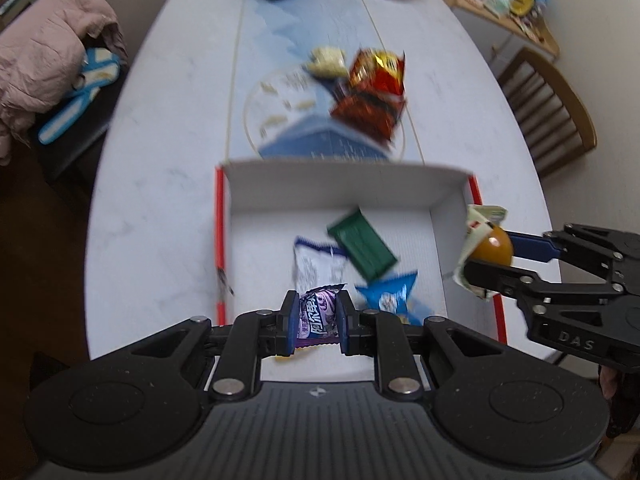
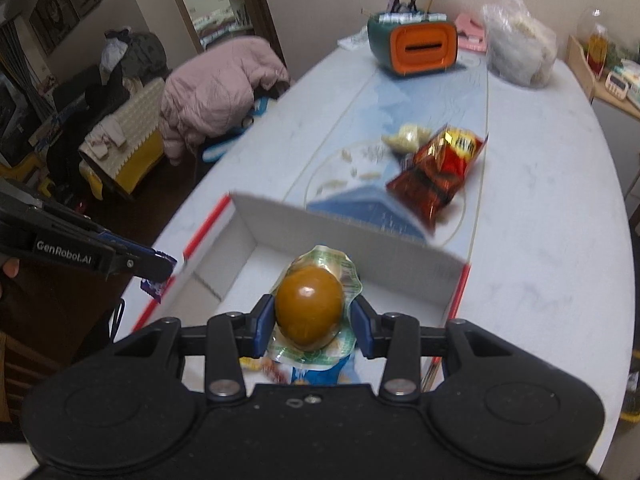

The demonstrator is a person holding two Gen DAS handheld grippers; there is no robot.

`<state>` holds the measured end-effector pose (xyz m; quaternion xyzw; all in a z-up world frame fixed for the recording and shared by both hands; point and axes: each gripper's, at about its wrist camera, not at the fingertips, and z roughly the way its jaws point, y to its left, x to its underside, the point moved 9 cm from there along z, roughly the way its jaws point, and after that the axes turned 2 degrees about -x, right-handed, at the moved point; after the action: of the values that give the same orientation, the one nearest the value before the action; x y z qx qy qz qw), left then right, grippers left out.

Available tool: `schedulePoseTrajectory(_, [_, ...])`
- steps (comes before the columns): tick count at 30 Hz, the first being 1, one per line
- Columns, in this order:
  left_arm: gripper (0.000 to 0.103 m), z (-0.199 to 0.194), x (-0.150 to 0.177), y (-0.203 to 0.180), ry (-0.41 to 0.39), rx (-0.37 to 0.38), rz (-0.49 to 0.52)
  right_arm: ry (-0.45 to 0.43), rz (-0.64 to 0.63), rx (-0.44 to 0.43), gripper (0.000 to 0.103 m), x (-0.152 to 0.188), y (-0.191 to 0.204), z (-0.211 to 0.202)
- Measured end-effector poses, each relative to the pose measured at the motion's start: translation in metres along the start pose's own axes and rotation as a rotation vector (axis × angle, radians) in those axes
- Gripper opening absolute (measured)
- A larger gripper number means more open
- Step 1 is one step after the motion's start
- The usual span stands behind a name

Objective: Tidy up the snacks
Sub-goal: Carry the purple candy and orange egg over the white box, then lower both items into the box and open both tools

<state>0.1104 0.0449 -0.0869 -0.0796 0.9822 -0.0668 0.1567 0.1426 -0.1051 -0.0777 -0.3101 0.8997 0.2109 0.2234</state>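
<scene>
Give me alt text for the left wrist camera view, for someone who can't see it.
The left tool grips a purple candy packet above a white cardboard box already holding a few snack packets. At right, the right tool holds a brown sealed egg by the box's edge; a red snack bag lies on the table beyond.
</scene>
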Motion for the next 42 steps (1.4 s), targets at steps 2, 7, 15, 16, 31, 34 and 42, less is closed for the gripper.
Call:
schedulePoseTrajectory(2, [0.019,0.010,0.007,-0.004,0.022,0.007,0.006,0.028,0.000,0.004,0.039,0.011,0.002,0.008])
schedulePoseTrajectory(7, [0.019,0.037,0.017,-0.014,0.064,0.013,0.021,0.094,0.001,0.012,0.039,0.035,0.004,0.030])
schedulePoseTrajectory(15, [0.019,0.084,0.024,-0.028,0.126,-0.017,0.050,0.187,-0.061,0.065,0.039,0.061,0.002,0.052])
schedulePoseTrajectory(16, [0.019,0.090,0.024,-0.029,0.133,-0.017,0.050,0.192,-0.068,0.074,0.039,0.063,0.000,0.054])
schedulePoseTrajectory(31, [0.019,0.142,0.029,-0.028,0.192,-0.042,0.048,0.245,-0.067,0.089,0.040,0.078,-0.007,0.076])
schedulePoseTrajectory(34, [0.019,0.144,0.029,-0.030,0.186,-0.041,0.058,0.242,-0.060,0.090,0.040,0.077,-0.007,0.076])
schedulePoseTrajectory(42, [0.020,0.145,0.029,-0.031,0.187,-0.022,0.063,0.223,-0.042,0.084,0.042,0.073,-0.008,0.072])
